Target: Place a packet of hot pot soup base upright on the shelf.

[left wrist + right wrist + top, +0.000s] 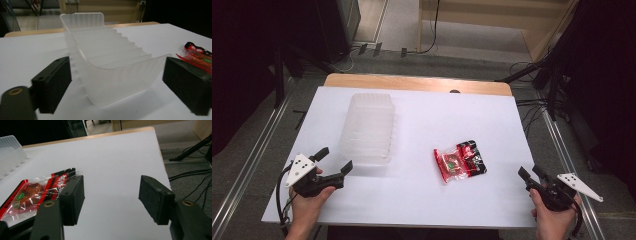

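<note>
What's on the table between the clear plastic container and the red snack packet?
Nothing: the high view shows bare white table between the container and the packet.

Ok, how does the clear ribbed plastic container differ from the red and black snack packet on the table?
The translucent ribbed plastic container is colourless and stands open-topped with raised walls; the red and black snack packet is brightly printed and lies flat. The container is much the larger. It sits on the table's left side, just ahead of the open left gripper; the packet lies right of centre, nearer the open right gripper. Both rest on the white table, ungripped.
</note>
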The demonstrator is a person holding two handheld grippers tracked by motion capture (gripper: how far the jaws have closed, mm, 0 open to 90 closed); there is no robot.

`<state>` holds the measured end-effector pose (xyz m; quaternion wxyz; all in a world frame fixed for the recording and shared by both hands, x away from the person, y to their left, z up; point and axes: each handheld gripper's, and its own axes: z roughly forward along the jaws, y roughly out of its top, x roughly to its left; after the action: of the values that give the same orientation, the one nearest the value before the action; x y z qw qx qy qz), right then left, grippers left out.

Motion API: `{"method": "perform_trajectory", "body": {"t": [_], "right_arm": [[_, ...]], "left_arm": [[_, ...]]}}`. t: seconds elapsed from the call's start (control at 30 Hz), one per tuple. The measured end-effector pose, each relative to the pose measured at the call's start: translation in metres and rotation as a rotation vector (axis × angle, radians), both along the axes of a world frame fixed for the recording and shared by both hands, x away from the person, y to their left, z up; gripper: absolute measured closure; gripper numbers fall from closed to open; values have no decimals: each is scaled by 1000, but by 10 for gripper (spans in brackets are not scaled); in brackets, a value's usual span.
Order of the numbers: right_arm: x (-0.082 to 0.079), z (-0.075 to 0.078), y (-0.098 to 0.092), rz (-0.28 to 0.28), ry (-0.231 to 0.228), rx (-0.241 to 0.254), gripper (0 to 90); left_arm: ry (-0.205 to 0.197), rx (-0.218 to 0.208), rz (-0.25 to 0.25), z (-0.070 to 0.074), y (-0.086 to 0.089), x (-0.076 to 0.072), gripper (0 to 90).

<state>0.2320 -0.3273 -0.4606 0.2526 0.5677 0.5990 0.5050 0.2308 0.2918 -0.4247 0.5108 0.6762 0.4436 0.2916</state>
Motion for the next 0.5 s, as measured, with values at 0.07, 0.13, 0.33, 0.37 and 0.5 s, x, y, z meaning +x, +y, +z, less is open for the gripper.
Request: {"method": "perform_trajectory", "body": {"t": [0.07, 0.13, 0.33, 0.37, 0.5], "right_arm": [[2, 4, 2, 7, 1, 8, 353], [5, 5, 4, 18, -2, 9, 337], [14, 16, 7, 30, 7, 10, 344], [15, 18, 9, 36, 9, 8, 363], [17, 22, 15, 48, -7, -20, 412]], "left_arm": [[-10, -3, 10, 6, -9, -1, 181], [-22, 3, 20, 13, -18, -4, 329], [-15, -5, -61, 25, -45, -3, 762], [-7, -7, -75, 24, -49, -1, 813], [24, -6, -166, 22, -70, 9, 900]]}}
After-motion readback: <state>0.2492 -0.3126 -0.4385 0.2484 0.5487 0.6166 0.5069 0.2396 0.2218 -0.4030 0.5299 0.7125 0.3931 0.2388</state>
